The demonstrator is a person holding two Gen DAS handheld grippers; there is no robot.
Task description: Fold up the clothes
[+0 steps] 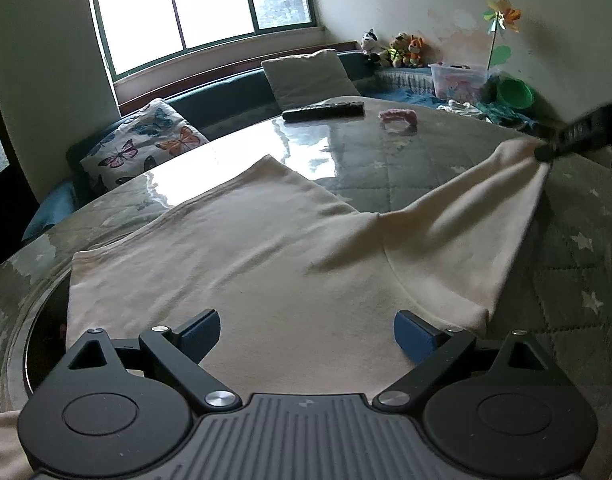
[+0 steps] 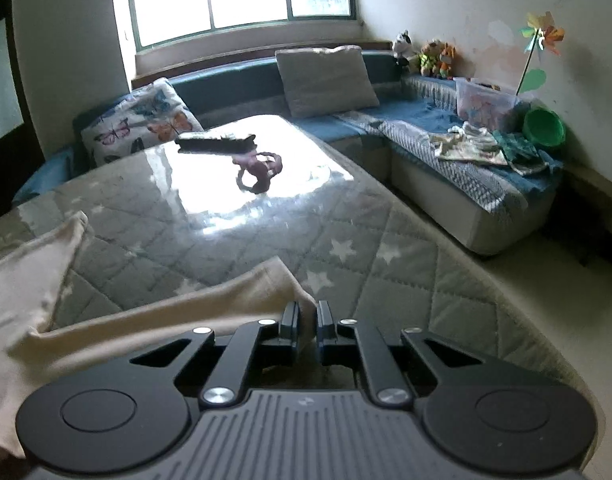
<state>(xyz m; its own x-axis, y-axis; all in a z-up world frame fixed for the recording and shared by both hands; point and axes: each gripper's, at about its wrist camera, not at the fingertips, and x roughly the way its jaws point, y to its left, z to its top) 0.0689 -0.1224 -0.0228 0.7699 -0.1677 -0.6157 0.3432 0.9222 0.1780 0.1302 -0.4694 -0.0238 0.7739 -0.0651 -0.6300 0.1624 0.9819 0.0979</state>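
Note:
A cream garment [image 1: 234,256] lies spread on the glass-topped table [image 1: 365,152]. My left gripper [image 1: 306,332] is open just above the garment's near part, with nothing between its blue pads. My right gripper [image 2: 306,318] is shut on a cream sleeve end [image 2: 266,284] and holds it off the table. In the left wrist view the right gripper [image 1: 545,152] shows at the far right, pulling the sleeve [image 1: 485,200] up and out to the right. The rest of the garment [image 2: 26,272] lies at the left in the right wrist view.
A black remote [image 1: 323,111] and a pink hair tie [image 1: 397,117] lie at the table's far side. A sofa [image 2: 425,152] with cushions [image 1: 309,76], loose clothes [image 2: 473,144], a plastic box [image 2: 485,104] and a green bowl [image 2: 543,126] runs behind and to the right.

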